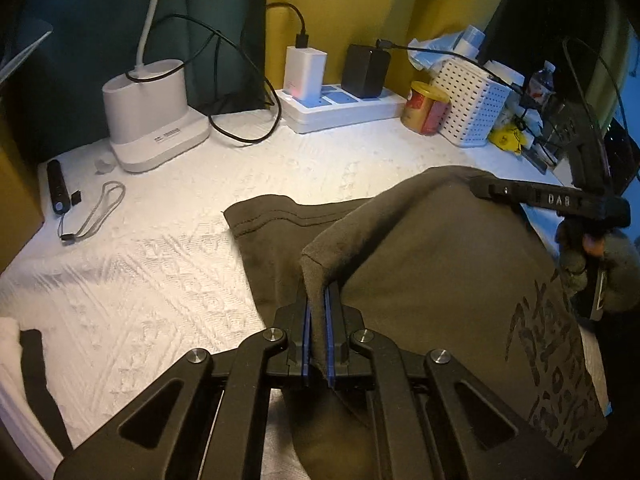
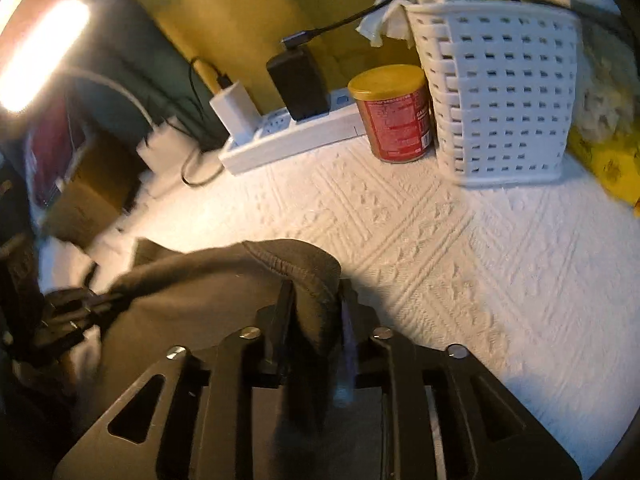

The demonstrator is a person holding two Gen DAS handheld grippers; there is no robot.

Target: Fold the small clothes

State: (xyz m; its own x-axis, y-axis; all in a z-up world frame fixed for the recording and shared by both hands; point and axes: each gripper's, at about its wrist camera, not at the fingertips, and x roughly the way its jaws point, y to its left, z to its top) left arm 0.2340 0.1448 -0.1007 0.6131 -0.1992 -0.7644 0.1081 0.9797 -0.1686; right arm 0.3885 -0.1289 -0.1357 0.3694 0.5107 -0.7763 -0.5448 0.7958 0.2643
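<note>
Garment (image 1: 420, 248): dark olive-brown, printed lettering on one panel, partly lifted off the white textured surface (image 1: 160, 264), its hemmed lower part lying flat ahead of the left gripper (image 1: 319, 328). Left gripper: clenched on a raised fold of the garment, cloth pinched between its blue-edged pads. Right gripper (image 2: 314, 324): clamped on a stitched edge of the same garment, cloth bunched over and between its fingers; seen from the left wrist view, to the right and farther off, at the garment's far corner. White lamp base (image 1: 154, 116): far left ahead of the left gripper. Power strip (image 2: 292, 136) with white and black chargers: well beyond the right gripper. Red can (image 2: 394, 114) with gold lid: touching or just beside the white perforated basket (image 2: 500, 96), ahead-right of the right gripper.
</note>
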